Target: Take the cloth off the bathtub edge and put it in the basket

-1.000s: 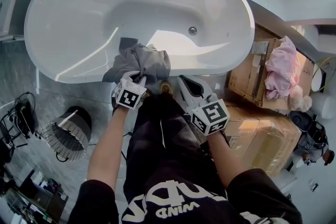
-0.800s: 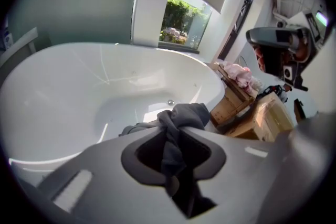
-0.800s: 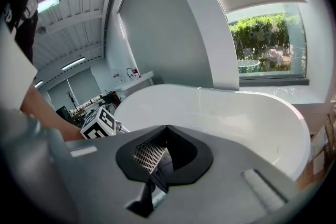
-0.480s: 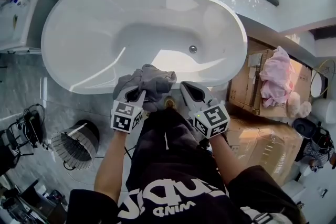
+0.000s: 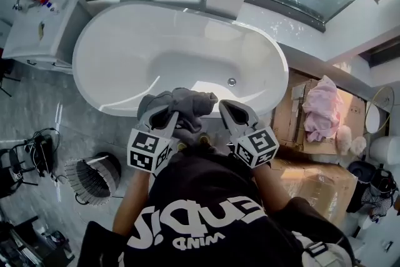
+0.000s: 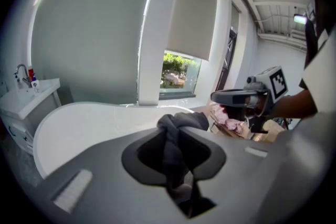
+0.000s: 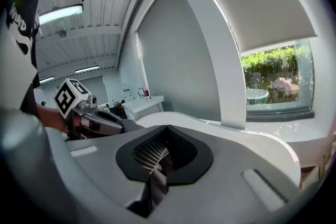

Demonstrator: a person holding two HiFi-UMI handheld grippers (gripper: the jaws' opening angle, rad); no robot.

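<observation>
A grey cloth hangs bunched in the air just in front of the white bathtub's near rim, clear of the tub. My left gripper is shut on it; in the left gripper view the cloth fills the space between the jaws. My right gripper is level with the cloth's right side, its jaws together and nothing in them. It also shows as the right gripper in the left gripper view. The wire basket stands on the floor at the lower left.
A white sink cabinet stands left of the tub. Cardboard boxes with a pink cloth on top are at the right. Cables lie on the grey floor beside the basket. A pillar and window are behind the tub.
Both grippers have risen, the left one more. The cloth has come up off the bathtub rim with the left gripper. The right gripper stays empty beside it.
</observation>
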